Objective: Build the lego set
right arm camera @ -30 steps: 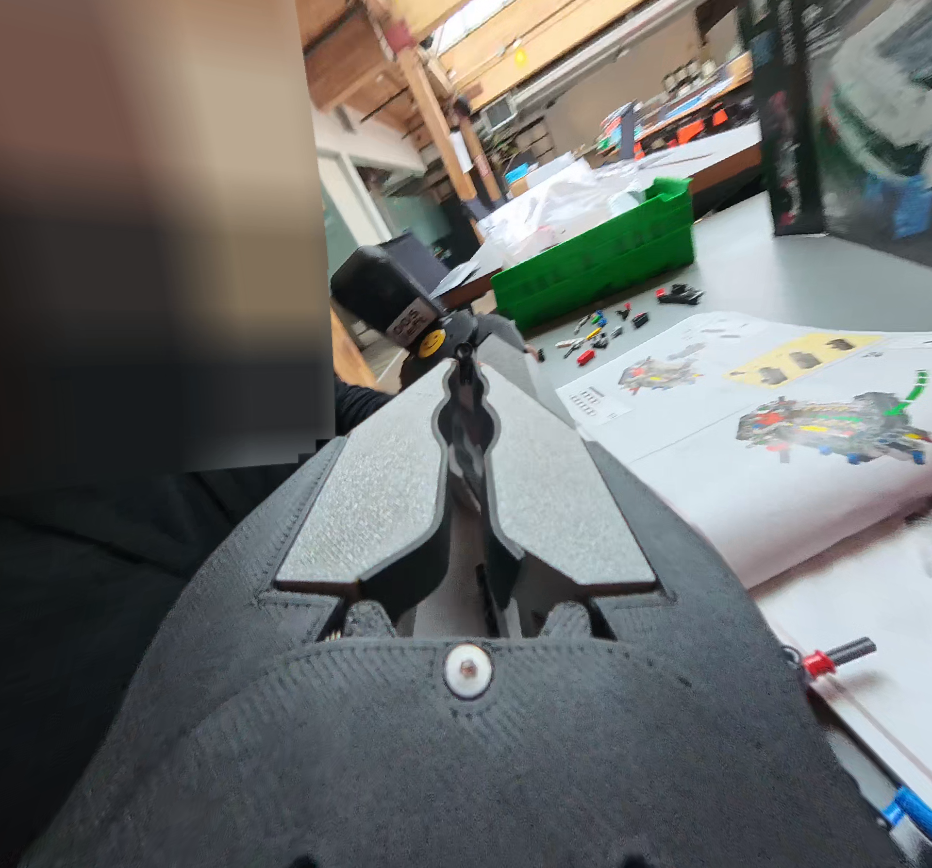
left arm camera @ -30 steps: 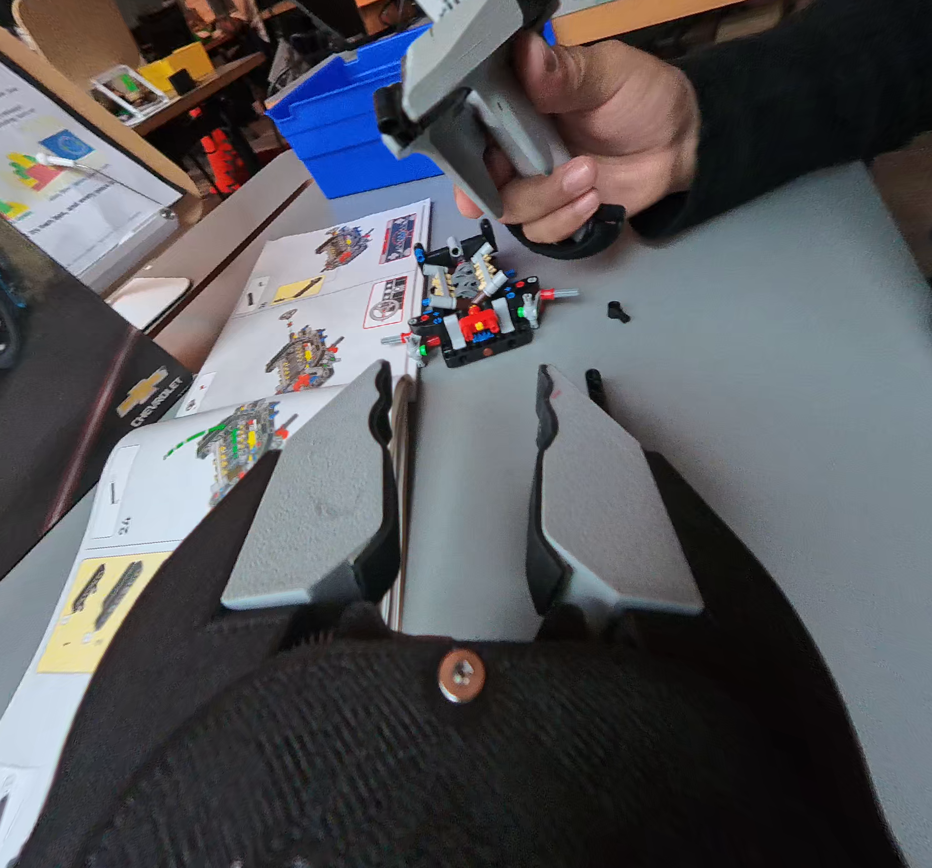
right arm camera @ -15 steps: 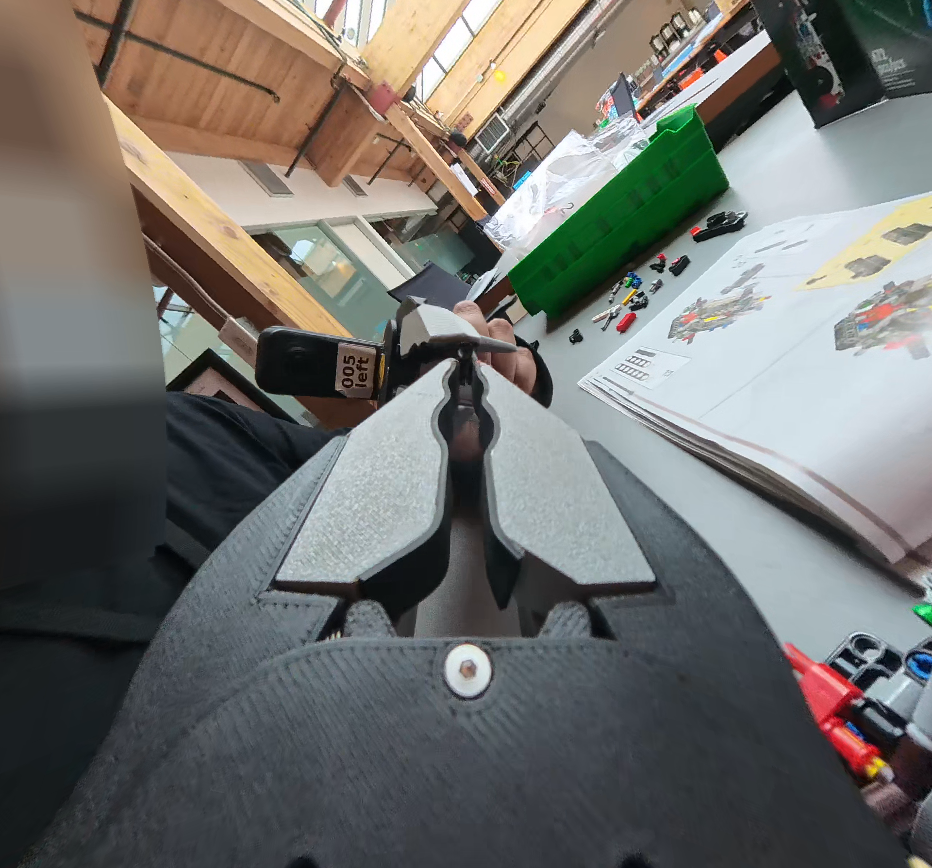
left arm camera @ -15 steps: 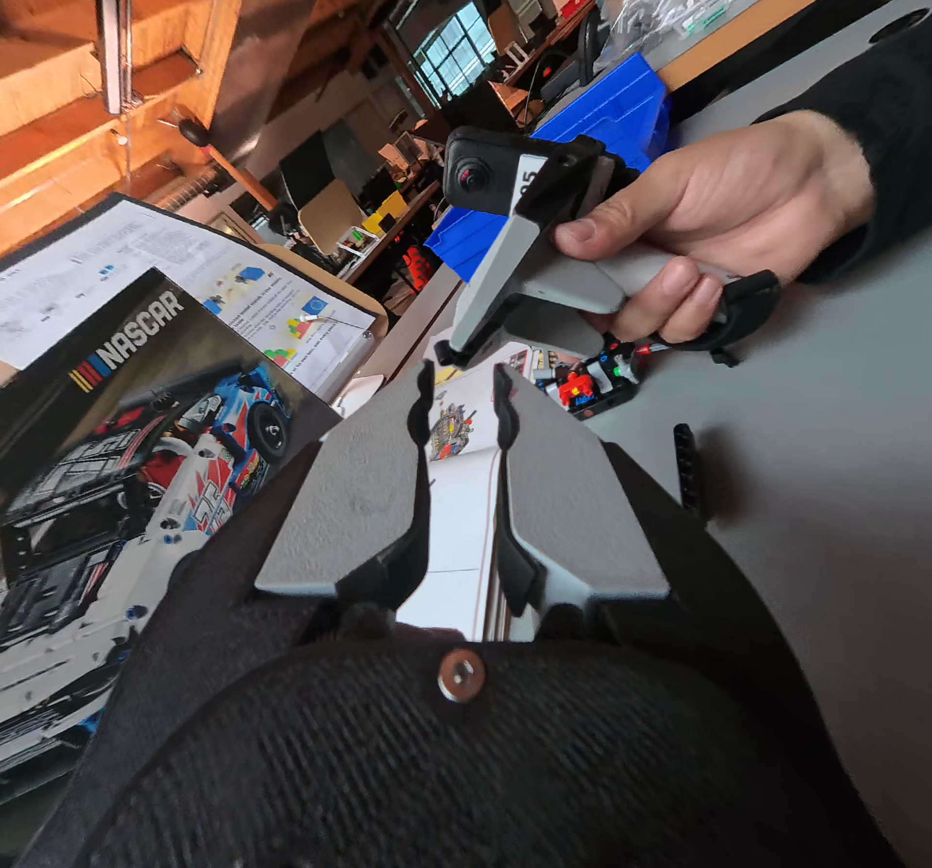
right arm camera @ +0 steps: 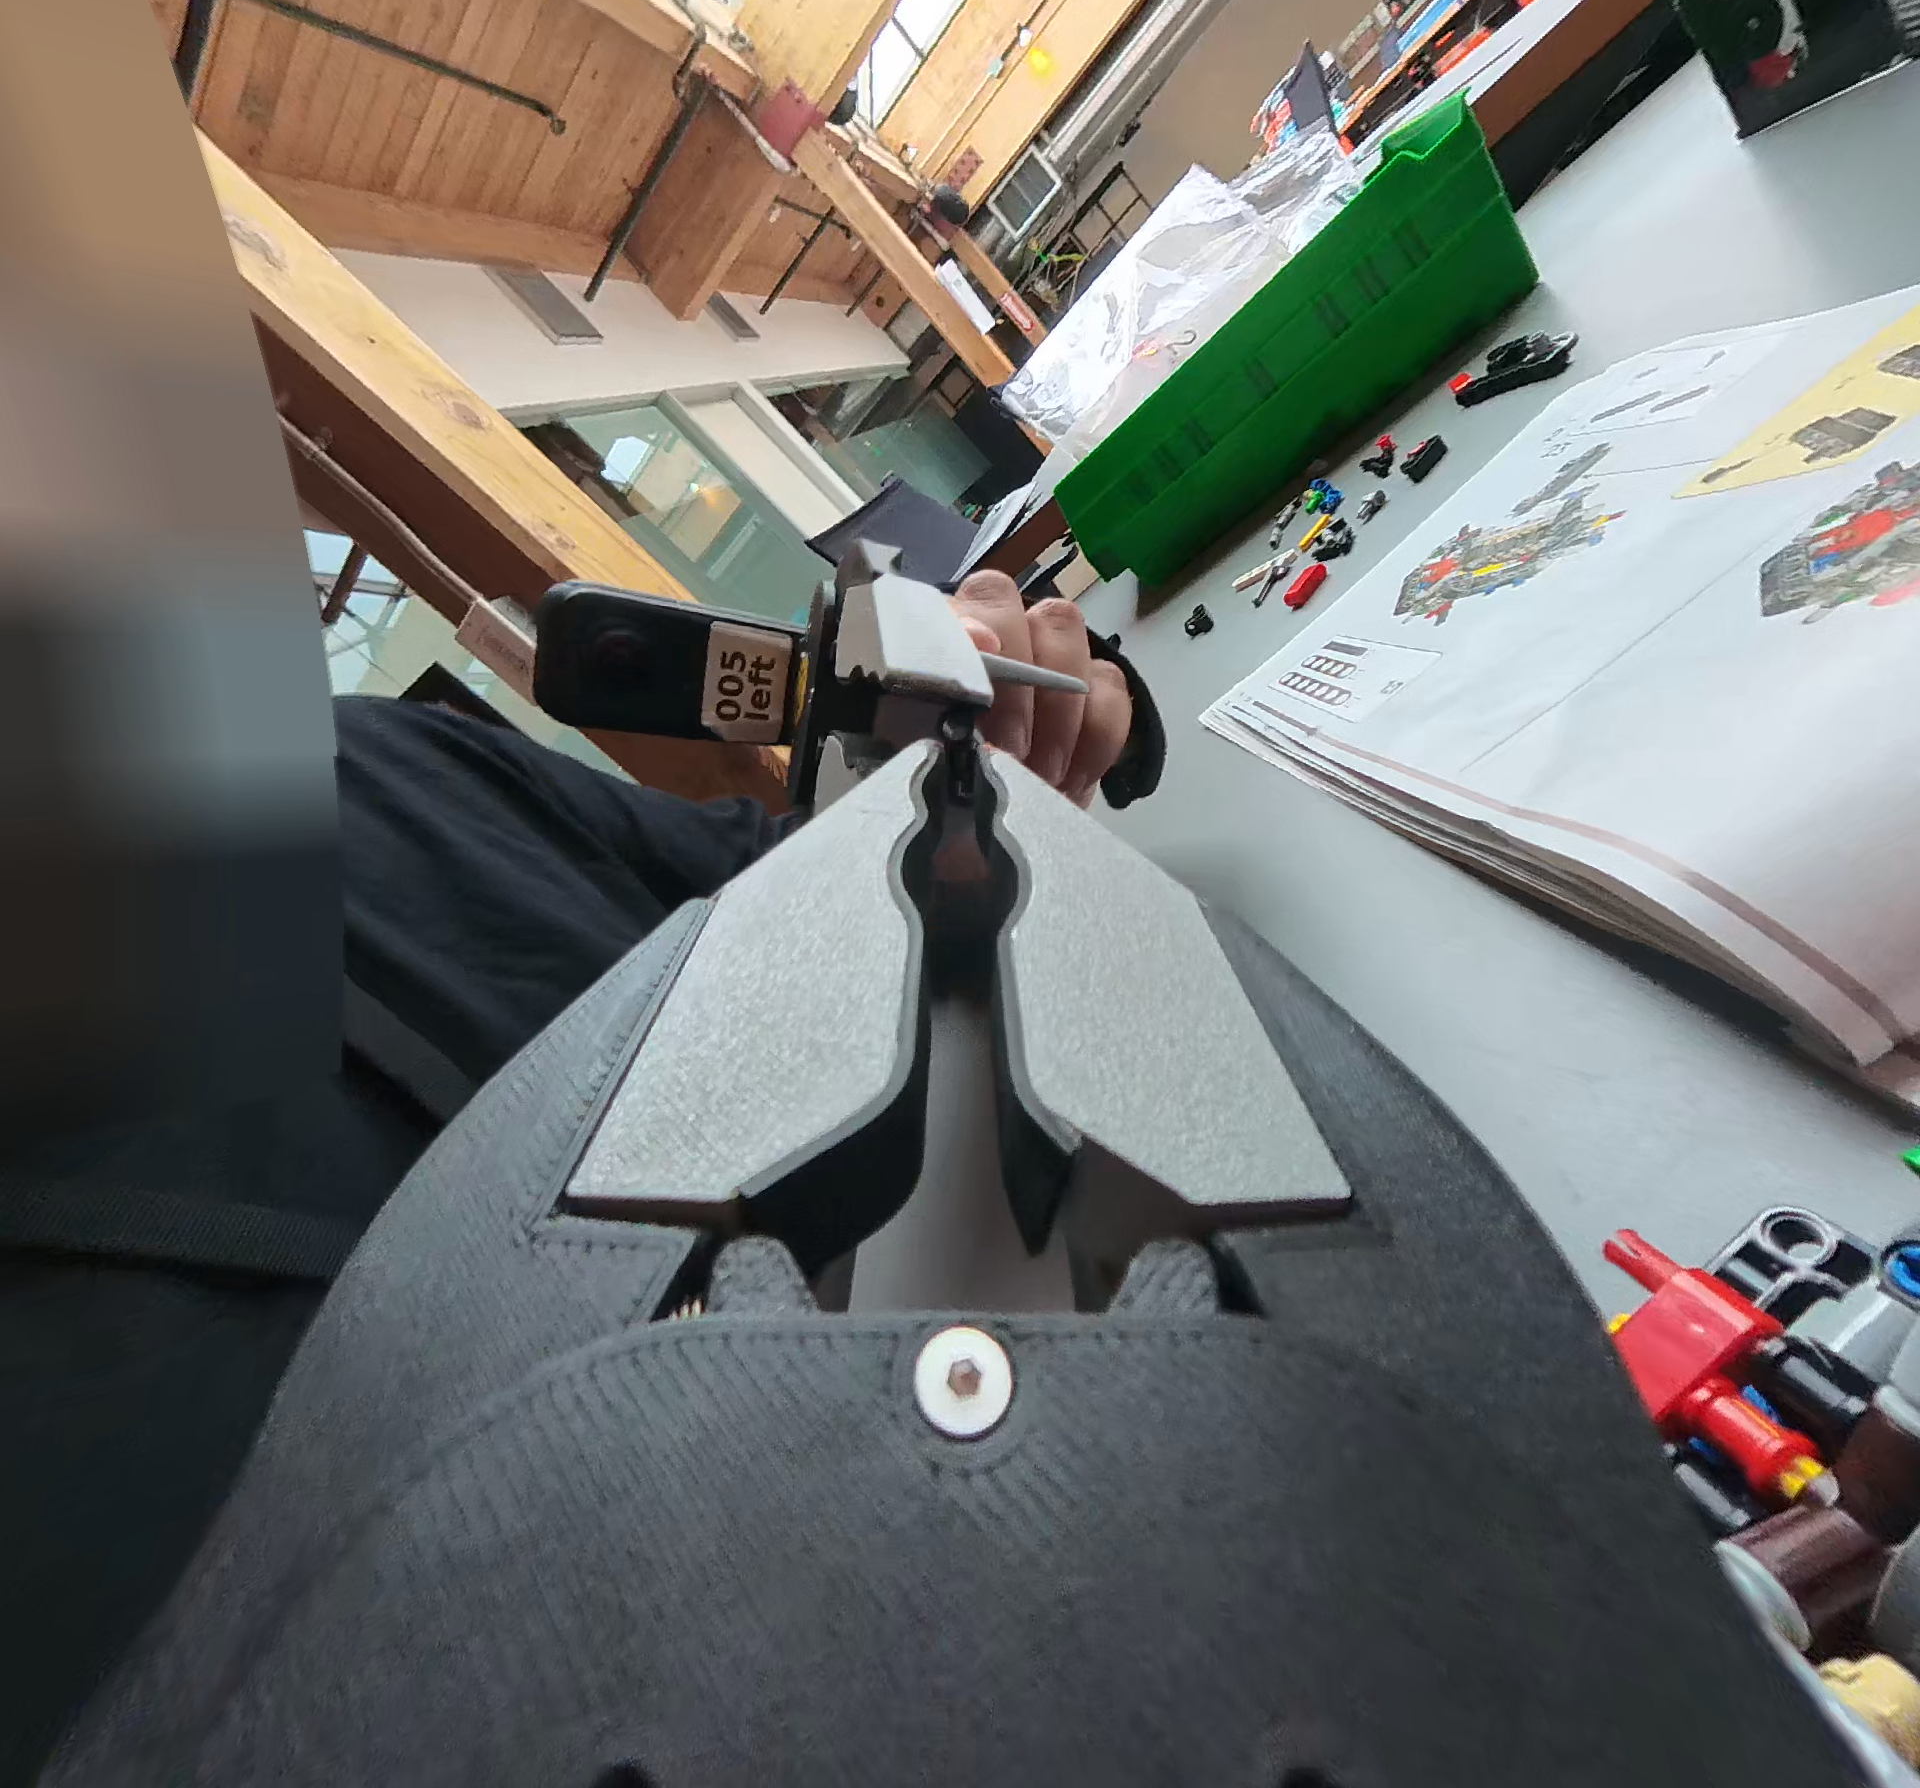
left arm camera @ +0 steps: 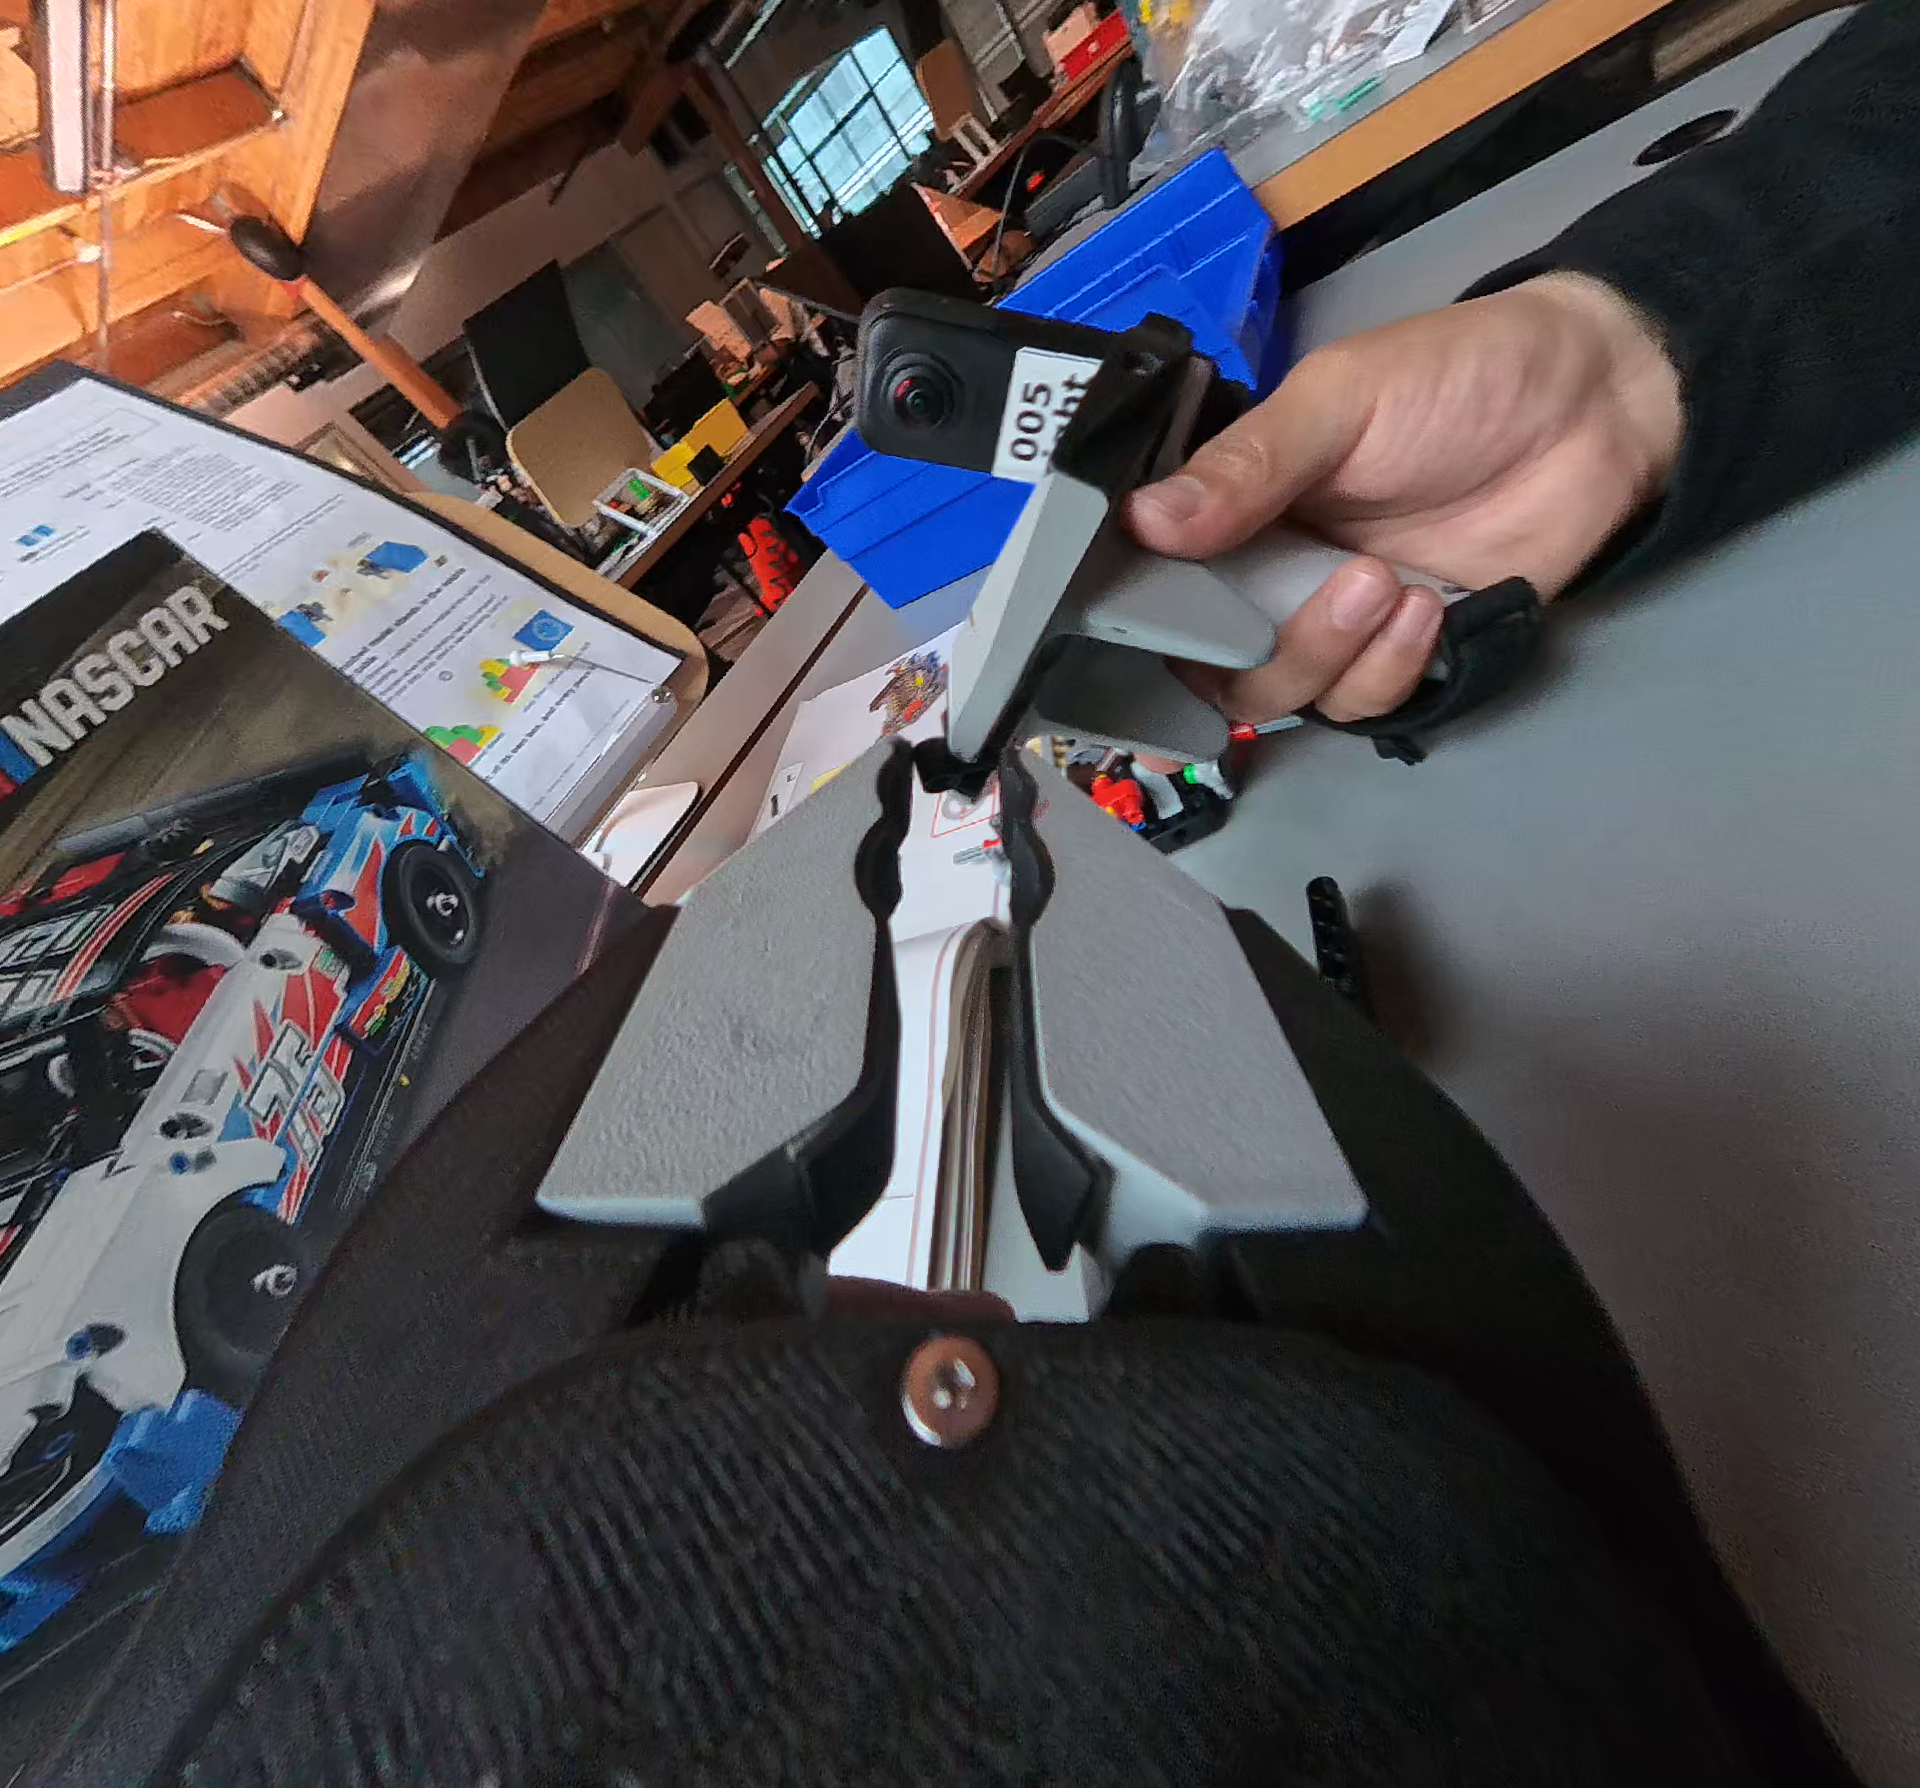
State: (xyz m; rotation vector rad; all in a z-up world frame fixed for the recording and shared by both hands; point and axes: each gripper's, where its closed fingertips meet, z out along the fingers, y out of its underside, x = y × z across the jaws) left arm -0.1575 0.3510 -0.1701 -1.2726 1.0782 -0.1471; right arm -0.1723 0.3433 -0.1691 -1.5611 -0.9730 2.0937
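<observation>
Leftmost in the left wrist view, the set box (left arm camera: 239, 1011) with a racing car printed on it stands tilted at the table's edge. Beside it the left gripper (left arm camera: 956, 803) points forward, its fingers (left arm camera: 748, 1032) released with a narrow gap between them; through the gap shows the instruction booklet (left arm camera: 935, 969). Just past their tips the right gripper (left arm camera: 951, 770) comes in nose-down, gripped by a hand (left arm camera: 1434, 481) in a dark sleeve. A blue bin (left arm camera: 1143, 325) sits behind it. Under that hand the half-built model (left arm camera: 1153, 793), black with red and green bits, lies on the grey table (left arm camera: 1610, 1011), and a black beam (left arm camera: 1332, 938) lies apart to its right.

From the right wrist view, the left gripper appears end-on beyond the right one's tips. The right fingers (right arm camera: 1122, 1011) are clenched on a small black piece (right arm camera: 958, 751) that pokes out just under the left gripper; whether it touches I cannot tell. Farther right a green bin (right arm camera: 1299, 388) stands on the table, with loose pieces (right arm camera: 1304, 549) scattered in front of it beside the open booklet. The model fills the lower right corner.
</observation>
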